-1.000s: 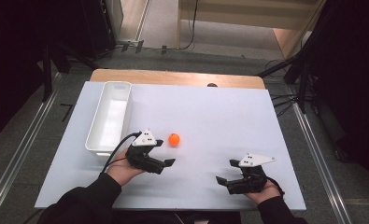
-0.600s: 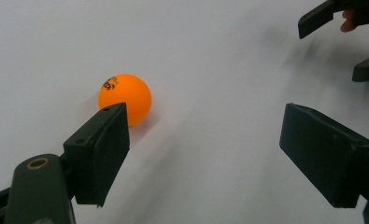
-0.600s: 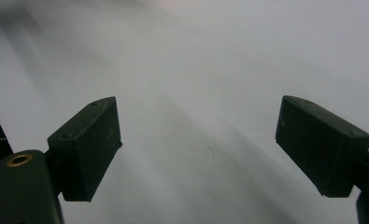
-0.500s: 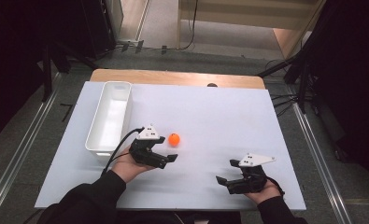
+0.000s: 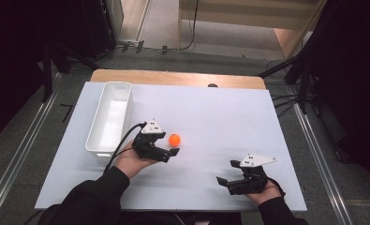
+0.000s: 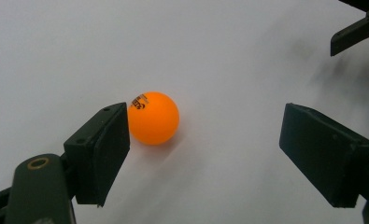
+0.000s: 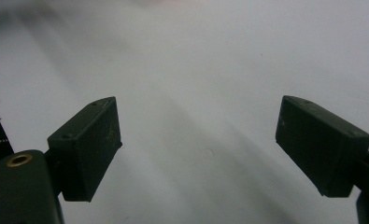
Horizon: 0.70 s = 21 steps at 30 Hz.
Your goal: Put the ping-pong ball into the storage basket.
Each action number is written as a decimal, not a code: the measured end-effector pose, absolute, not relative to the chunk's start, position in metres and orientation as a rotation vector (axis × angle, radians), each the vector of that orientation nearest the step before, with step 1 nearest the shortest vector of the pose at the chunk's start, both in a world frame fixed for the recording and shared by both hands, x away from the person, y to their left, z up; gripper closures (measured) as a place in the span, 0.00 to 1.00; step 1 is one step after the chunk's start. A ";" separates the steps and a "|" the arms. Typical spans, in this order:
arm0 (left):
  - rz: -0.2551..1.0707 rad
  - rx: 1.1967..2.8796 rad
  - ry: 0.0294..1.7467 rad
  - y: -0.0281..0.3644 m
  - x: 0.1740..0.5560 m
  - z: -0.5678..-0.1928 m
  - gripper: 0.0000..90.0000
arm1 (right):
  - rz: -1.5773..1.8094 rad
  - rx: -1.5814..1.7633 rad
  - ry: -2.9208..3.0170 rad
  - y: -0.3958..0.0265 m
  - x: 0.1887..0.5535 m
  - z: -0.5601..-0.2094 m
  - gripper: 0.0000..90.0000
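The orange ball (image 6: 153, 117) rests on the white tabletop (image 5: 220, 117), just right of the long white tray (image 5: 111, 117). In the left gripper view it lies between the jaws of the left claw (image 5: 173, 153), close against the left jaw and well clear of the other; the jaws stand wide and do not press it. The left hand (image 5: 131, 161) lies low on the tabletop, palm up under the claw, which points to the right. The right claw (image 5: 225, 180) sits near the front edge, well apart from the ball, jaws wide with nothing between them, pointing left. A wooden strip (image 5: 173, 78) borders the far edge; beyond is grey floor (image 5: 173, 56) with cables.
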<state>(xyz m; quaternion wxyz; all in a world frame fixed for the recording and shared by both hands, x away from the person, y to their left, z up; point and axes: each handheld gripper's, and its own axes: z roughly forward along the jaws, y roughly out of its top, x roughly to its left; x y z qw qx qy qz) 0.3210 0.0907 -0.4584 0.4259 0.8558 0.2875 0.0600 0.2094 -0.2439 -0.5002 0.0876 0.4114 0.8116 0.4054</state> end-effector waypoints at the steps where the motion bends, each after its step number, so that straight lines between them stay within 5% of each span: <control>1: 0.147 2.132 0.721 0.090 0.322 -0.458 0.19 | 1.206 1.227 2.416 -0.244 0.209 -0.500 0.14; 21: 0.195 2.104 0.821 0.074 0.342 -0.464 0.16 | 1.200 1.234 2.411 -0.244 0.209 -0.500 0.14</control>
